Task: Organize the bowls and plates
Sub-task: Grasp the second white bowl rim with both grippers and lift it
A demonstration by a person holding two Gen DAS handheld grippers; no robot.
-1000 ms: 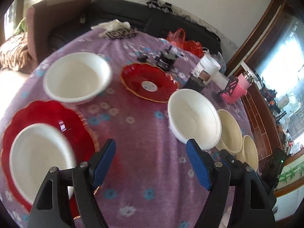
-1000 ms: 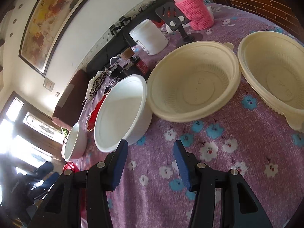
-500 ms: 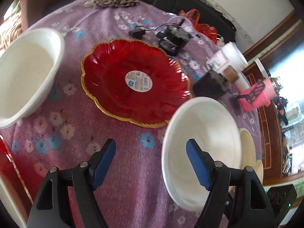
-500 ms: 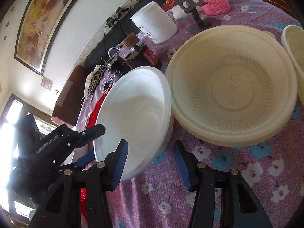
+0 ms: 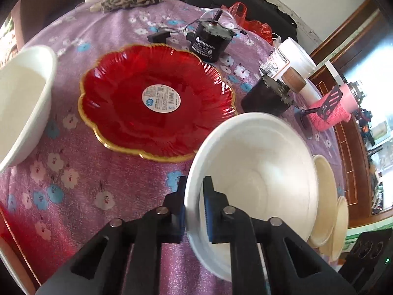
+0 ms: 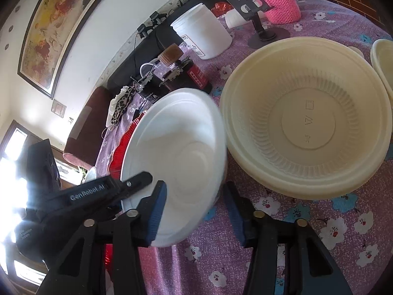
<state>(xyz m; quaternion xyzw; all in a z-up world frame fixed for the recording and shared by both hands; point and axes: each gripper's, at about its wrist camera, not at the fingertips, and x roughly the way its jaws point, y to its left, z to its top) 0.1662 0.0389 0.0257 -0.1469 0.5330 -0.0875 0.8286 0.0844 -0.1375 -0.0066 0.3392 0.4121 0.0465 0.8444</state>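
My left gripper (image 5: 195, 186) is shut on the near-left rim of a white foam bowl (image 5: 258, 172), one pad inside and one outside. In the right wrist view the same white bowl (image 6: 181, 157) looks tilted and slightly blurred, with the left gripper (image 6: 137, 182) clamped on its left edge. My right gripper (image 6: 194, 206) straddles the bowl's near rim; its jaws are closing and the pads stand apart from the wall. A red gold-edged plate (image 5: 157, 98) lies beyond, and a second white bowl (image 5: 22, 98) sits at the left. A cream bowl (image 6: 307, 123) touches the white one's right side.
Another cream bowl (image 6: 383, 68) sits at the far right, and a second red plate (image 5: 7, 226) shows at the lower left edge. A black motor (image 5: 208, 44), a corked dark jar (image 5: 267, 98), a white tub (image 5: 289, 59) and a pink-sleeved bottle (image 5: 343, 108) crowd the back.
My left gripper swung right and down from the red plate area to the white bowl and shut on its rim. My right gripper closed in on the same bowl and its jaws narrowed.
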